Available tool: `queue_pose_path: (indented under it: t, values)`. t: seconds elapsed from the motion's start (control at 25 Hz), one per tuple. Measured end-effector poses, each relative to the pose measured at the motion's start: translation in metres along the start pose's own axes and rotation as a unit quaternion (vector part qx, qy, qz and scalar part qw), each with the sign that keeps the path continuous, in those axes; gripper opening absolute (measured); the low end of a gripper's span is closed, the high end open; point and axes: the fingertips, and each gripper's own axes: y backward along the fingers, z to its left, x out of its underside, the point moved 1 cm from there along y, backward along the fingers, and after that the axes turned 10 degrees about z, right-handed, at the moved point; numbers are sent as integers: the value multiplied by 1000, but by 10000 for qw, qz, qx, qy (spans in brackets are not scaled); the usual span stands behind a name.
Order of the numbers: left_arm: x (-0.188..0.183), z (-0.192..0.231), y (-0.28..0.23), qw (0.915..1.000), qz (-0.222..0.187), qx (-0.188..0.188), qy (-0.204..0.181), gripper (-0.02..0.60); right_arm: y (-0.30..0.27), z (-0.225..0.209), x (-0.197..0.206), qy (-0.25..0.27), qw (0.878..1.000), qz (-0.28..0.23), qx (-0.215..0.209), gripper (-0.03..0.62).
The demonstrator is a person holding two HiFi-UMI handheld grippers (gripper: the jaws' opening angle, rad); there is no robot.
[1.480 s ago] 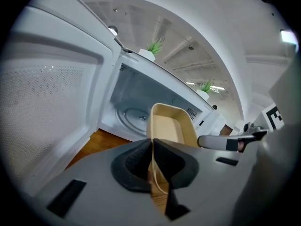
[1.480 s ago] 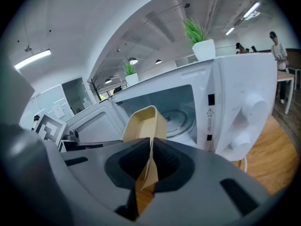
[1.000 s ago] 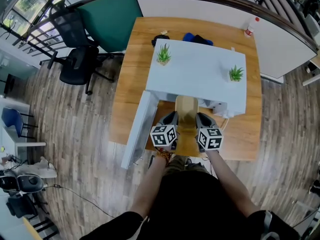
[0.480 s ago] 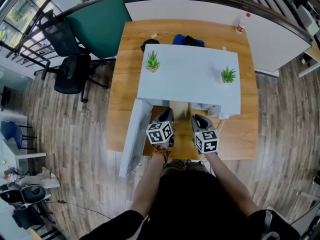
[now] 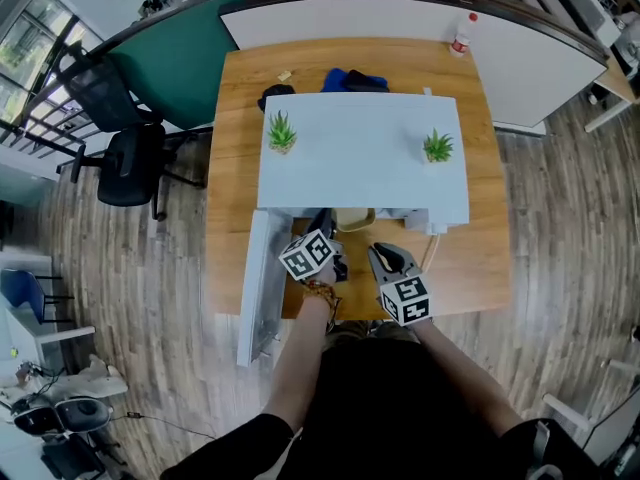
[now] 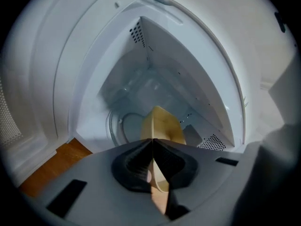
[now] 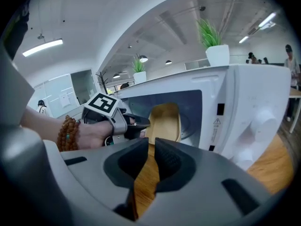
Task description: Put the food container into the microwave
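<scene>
- Chair [image 5: 125, 148]: black, on the floor left of the table [image 5: 232, 168].
- Door [image 5: 255, 288]: white, swung open at the microwave's left, off the table's front edge.
- Microwave [image 5: 360, 158]: white, on the table, cavity facing the person. Two small plants on its top, one left [image 5: 281, 131], one right [image 5: 437, 147].
- Left gripper [image 6: 153, 145]: at the cavity mouth, jaws pressed together on the container's left rim. Bead bracelet [image 7: 68, 133] on that wrist.
- Container [image 6: 162, 124]: tan, shallow, inside the cavity above the glass turntable [image 6: 127, 126], far end deepest.
- Right gripper [image 7: 151, 145]: outside the microwave, above the table in front of the opening, apart from the container. Jaws a narrow slit apart, nothing between them.
- Bottle [image 5: 461, 34]: red cap, at the table's far right corner.
</scene>
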Motion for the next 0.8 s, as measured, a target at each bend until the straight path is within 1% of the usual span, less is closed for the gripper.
queue_pose_path:
  t: [0.2, 0.36, 0.44, 0.56, 0.64, 0.72, 0.8]
  values:
    - [-11, 0, -10, 9983, -338, 126, 448, 32, 1, 6, -4, 52, 10000, -32, -69, 49]
    - [-9, 3, -14, 9960, -587, 4, 675, 32, 3, 6, -4, 113, 9999, -31, -71, 49]
    - [-10, 3, -16, 9935, -792, 47, 815, 32, 5, 4, -2, 94, 9999, -19, -56, 49]
    - [-10, 1, -20, 9908, -988, 98, 916, 34, 12, -2, 2, 3, 10000, -16, 21, 48]
    - [-11, 2, -22, 9867, -1118, 145, 1170, 34, 17, -6, 6, -33, 10000, 13, 69, 49]
    - [-10, 7, -23, 9802, -1232, 179, 1538, 34, 21, -8, 11, -46, 9999, 40, 92, 48]
    - [-12, 11, -25, 9741, -1336, 219, 1809, 34, 24, -10, 14, -38, 9999, 72, 115, 48]
